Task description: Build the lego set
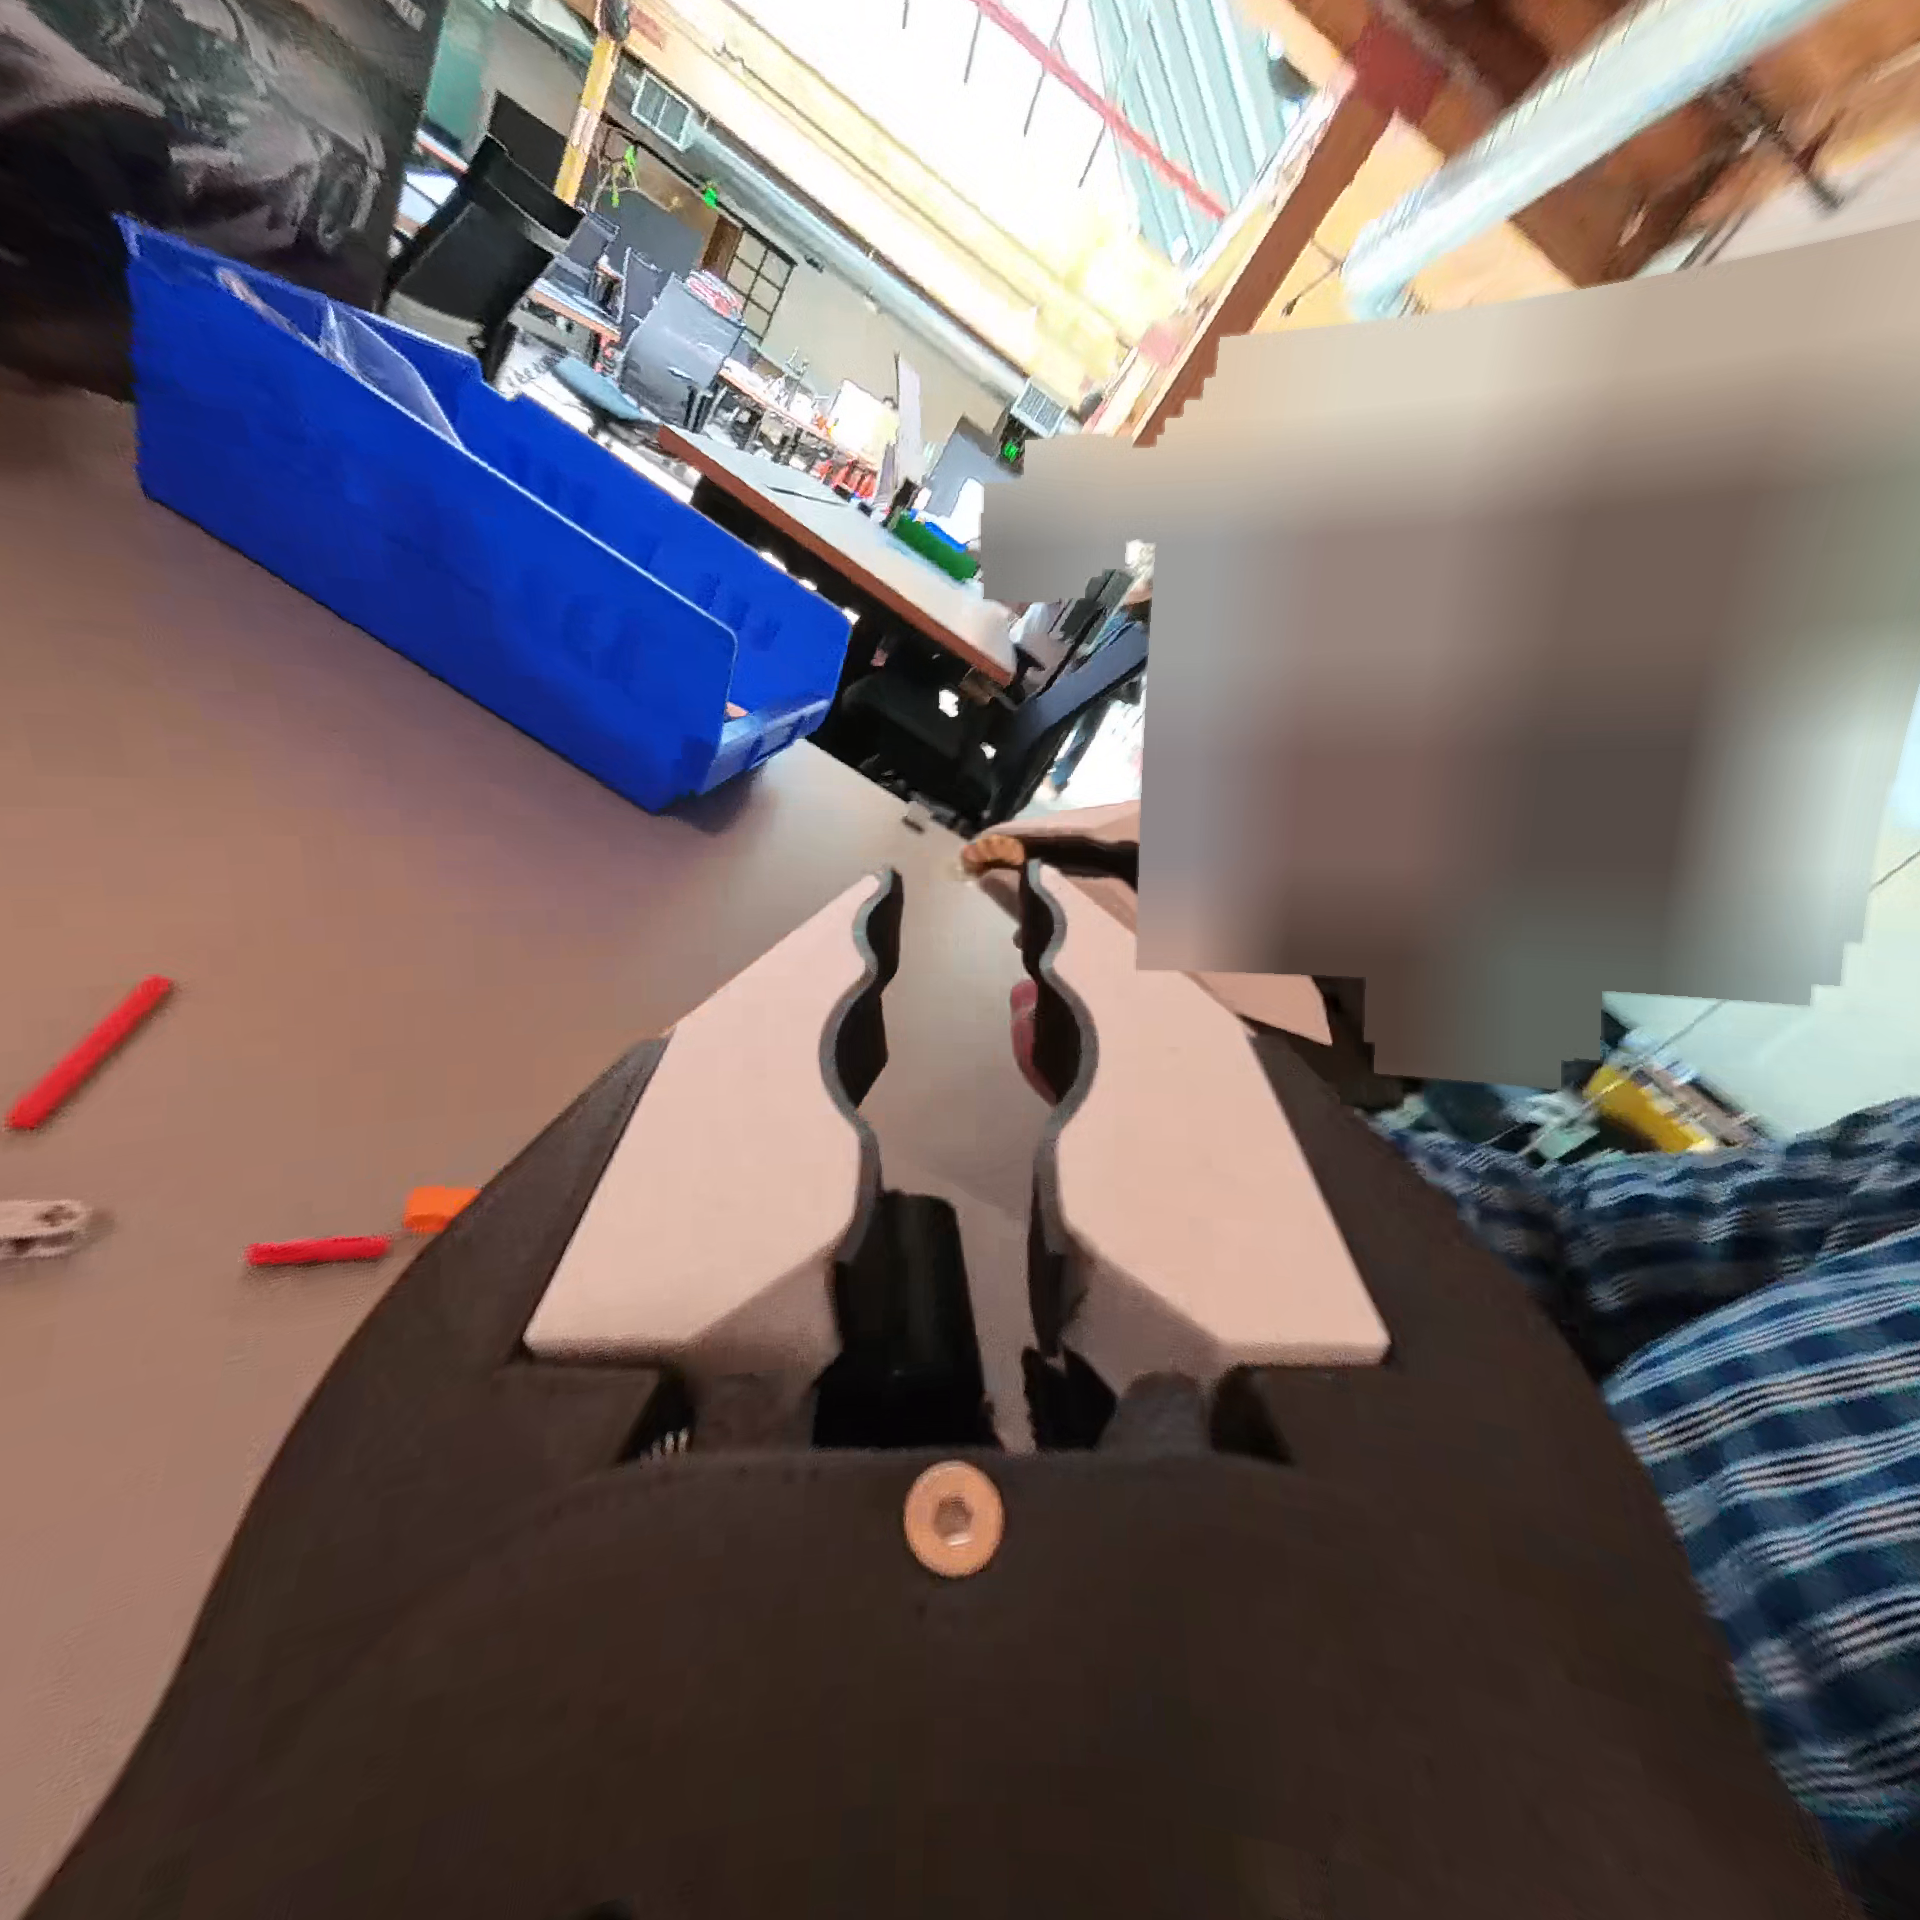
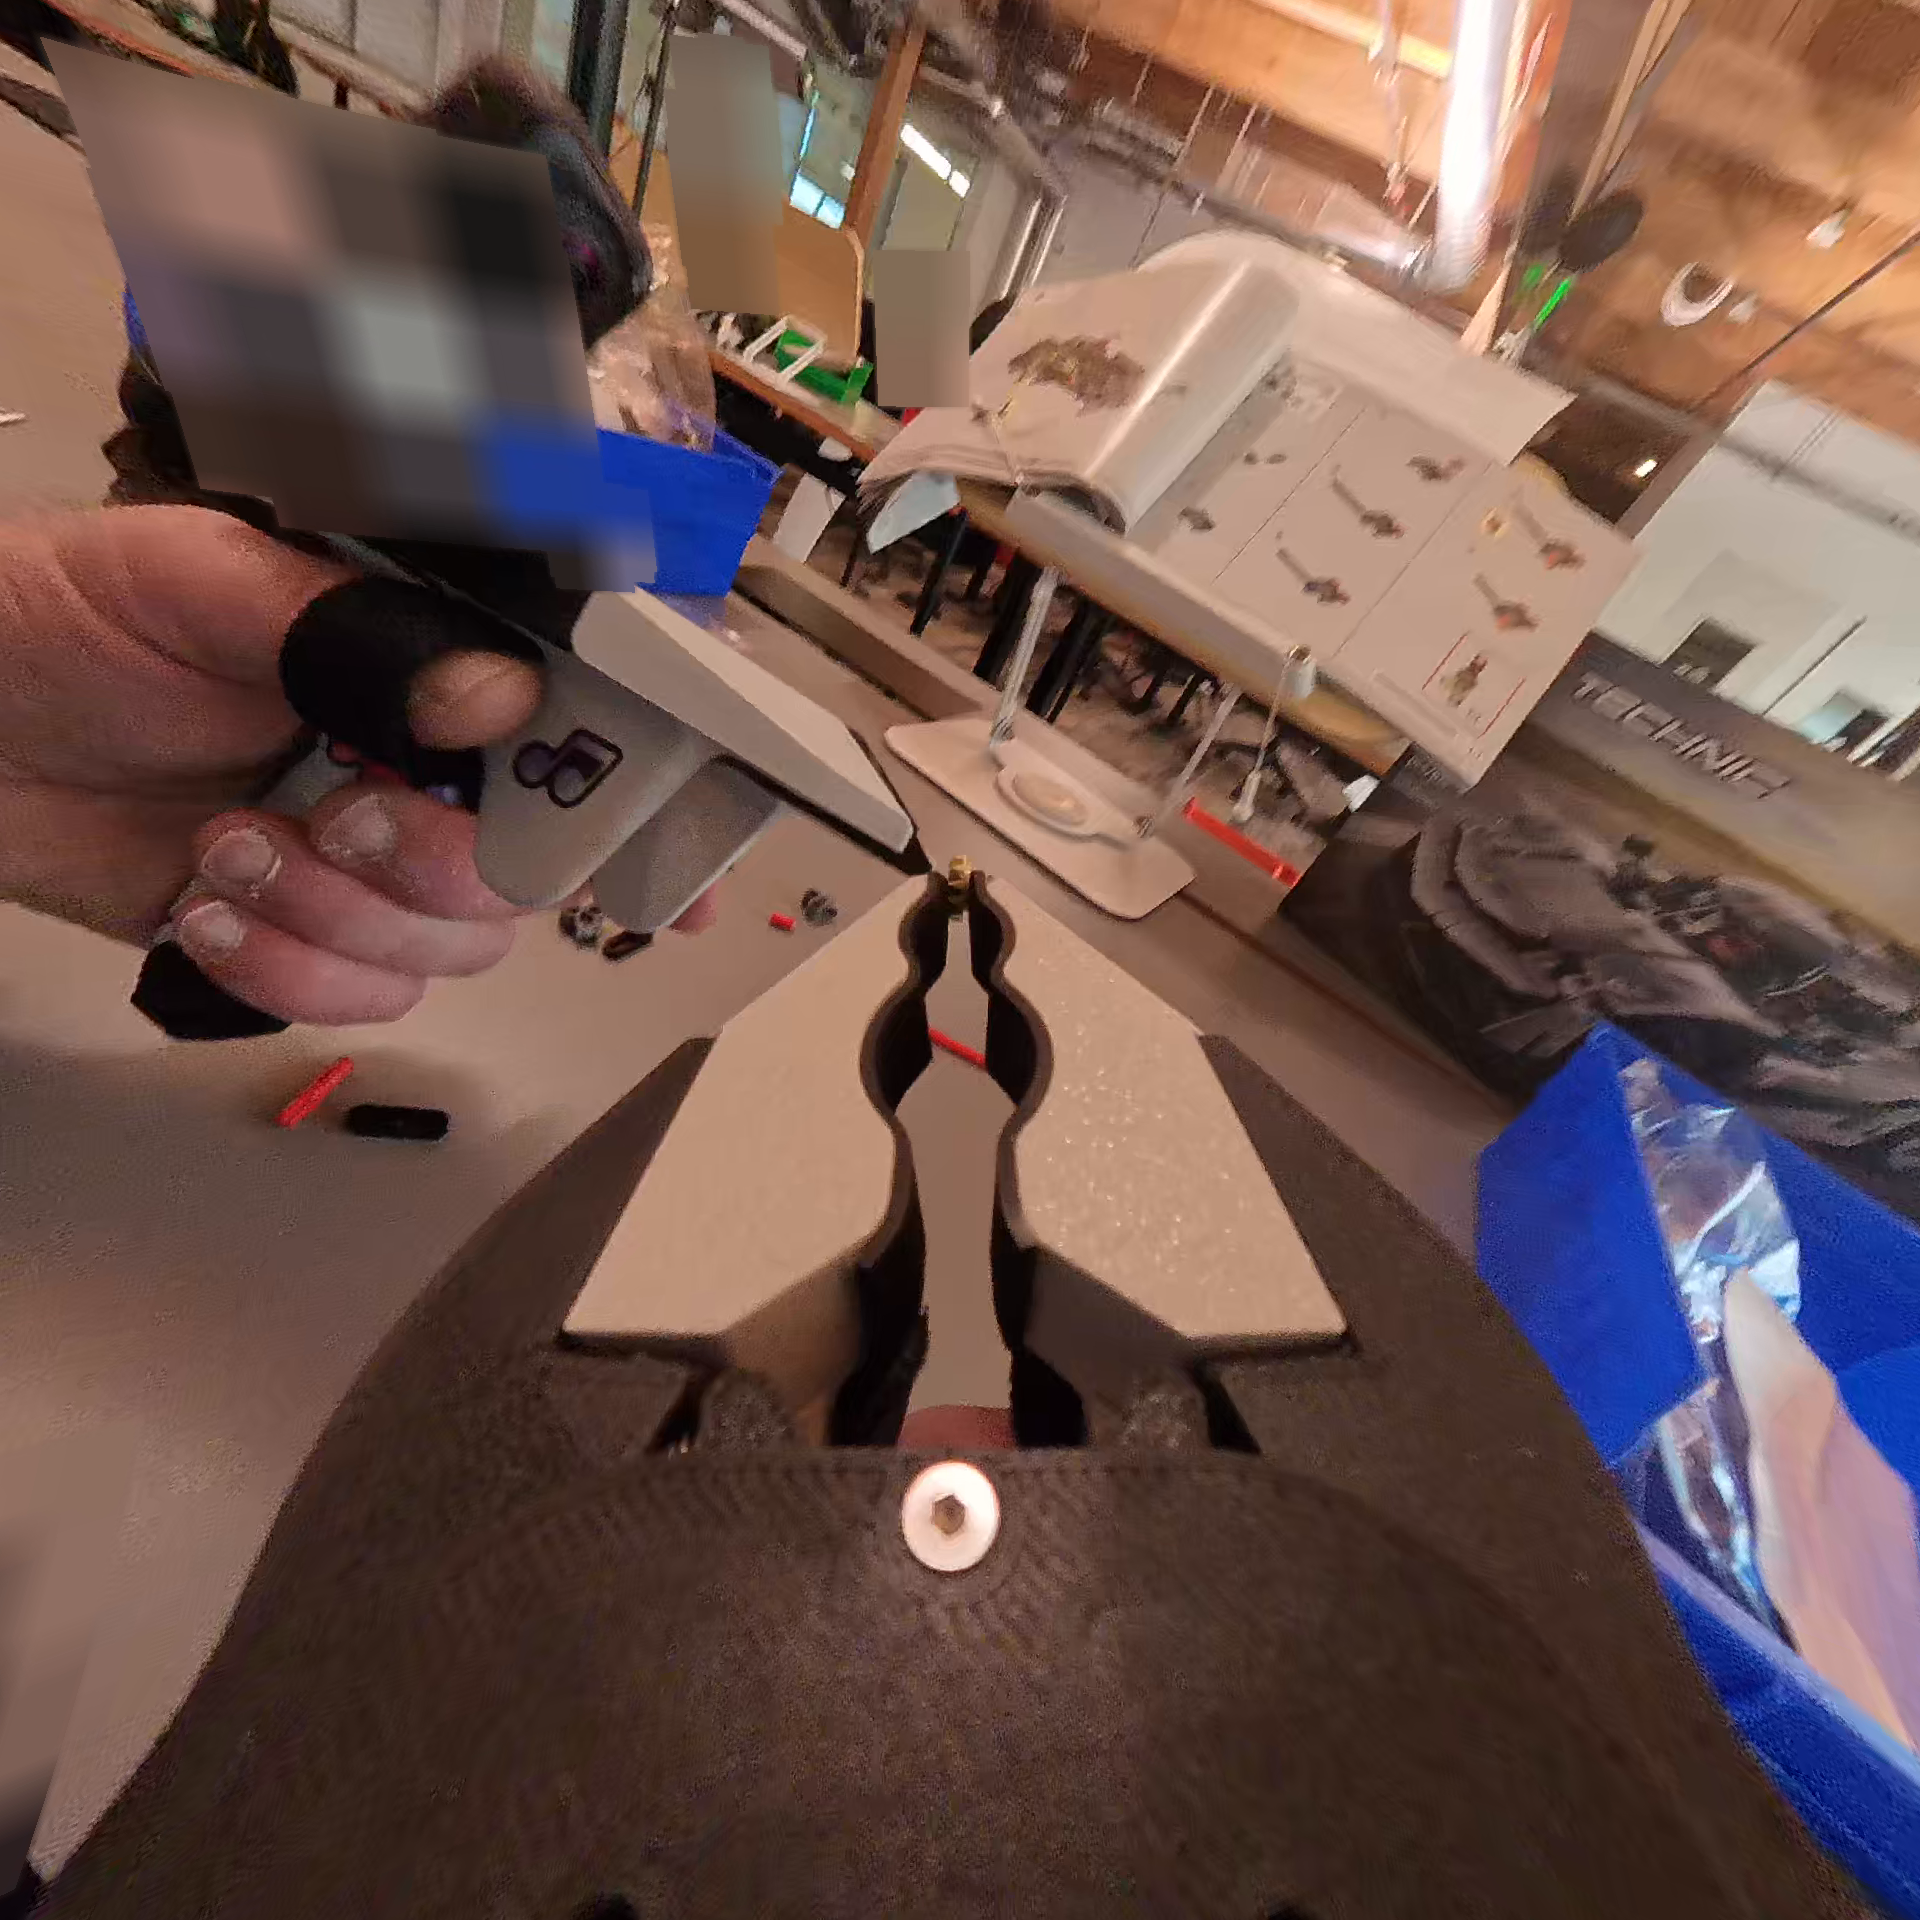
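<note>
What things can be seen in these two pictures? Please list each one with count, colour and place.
Bins: two, blue; one at the table's back, one by the right gripper.
Sticks: several, red, loose on the table.
Orange piece: one, near the left gripper.
Gear: one, tan, small, pinched at the right gripper's tips.
Booklet: one, white, open on a stand.
Left gripper: jaws open, empty.
Right gripper: jaws shut on the gear.
Hand: one, holding the left gripper.
</note>
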A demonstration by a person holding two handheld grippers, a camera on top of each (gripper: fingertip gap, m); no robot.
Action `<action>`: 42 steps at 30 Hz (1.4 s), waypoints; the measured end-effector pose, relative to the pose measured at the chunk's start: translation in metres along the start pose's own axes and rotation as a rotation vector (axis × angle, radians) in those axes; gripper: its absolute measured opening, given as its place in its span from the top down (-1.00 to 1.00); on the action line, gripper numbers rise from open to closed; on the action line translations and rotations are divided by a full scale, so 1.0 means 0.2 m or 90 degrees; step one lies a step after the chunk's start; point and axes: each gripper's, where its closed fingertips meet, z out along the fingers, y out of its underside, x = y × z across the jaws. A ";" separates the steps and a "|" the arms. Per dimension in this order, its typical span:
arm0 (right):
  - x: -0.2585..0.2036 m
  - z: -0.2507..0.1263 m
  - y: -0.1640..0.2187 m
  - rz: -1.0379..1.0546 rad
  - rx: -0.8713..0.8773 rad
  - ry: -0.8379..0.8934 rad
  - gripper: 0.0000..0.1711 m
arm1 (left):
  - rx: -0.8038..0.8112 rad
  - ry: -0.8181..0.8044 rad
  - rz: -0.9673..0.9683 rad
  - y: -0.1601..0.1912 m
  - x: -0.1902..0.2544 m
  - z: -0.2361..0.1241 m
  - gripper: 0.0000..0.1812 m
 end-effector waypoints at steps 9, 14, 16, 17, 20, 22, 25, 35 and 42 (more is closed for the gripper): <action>-0.01 -0.02 -0.06 -0.031 0.060 0.006 0.99 | 0.039 0.125 -0.159 -0.02 0.06 0.02 0.79; -0.01 -0.02 -0.06 -0.046 0.071 0.015 1.00 | 0.049 0.150 -0.166 -0.02 0.09 0.03 0.88; -0.01 -0.03 -0.06 -0.062 0.074 0.023 1.00 | 0.050 0.152 -0.167 -0.03 0.10 0.03 0.88; -0.01 -0.03 -0.07 -0.067 0.075 0.024 1.00 | 0.051 0.156 -0.167 -0.03 0.10 0.03 0.88; -0.01 -0.03 -0.07 -0.077 0.078 0.028 1.00 | 0.056 0.153 -0.161 -0.03 0.10 0.03 0.88; -0.01 -0.03 -0.06 -0.087 0.070 0.032 0.99 | 0.054 0.136 -0.145 -0.02 0.09 0.03 0.88; -0.01 -0.03 -0.06 -0.142 0.058 0.054 1.00 | 0.051 0.089 -0.106 -0.03 0.06 0.02 0.85; -0.03 -0.04 -0.08 -0.372 0.043 0.123 0.99 | -0.002 0.050 -0.119 -0.03 0.08 0.00 0.94; -0.03 -0.05 -0.09 -0.477 0.050 0.147 1.00 | -0.019 0.067 -0.157 -0.03 0.12 0.00 0.90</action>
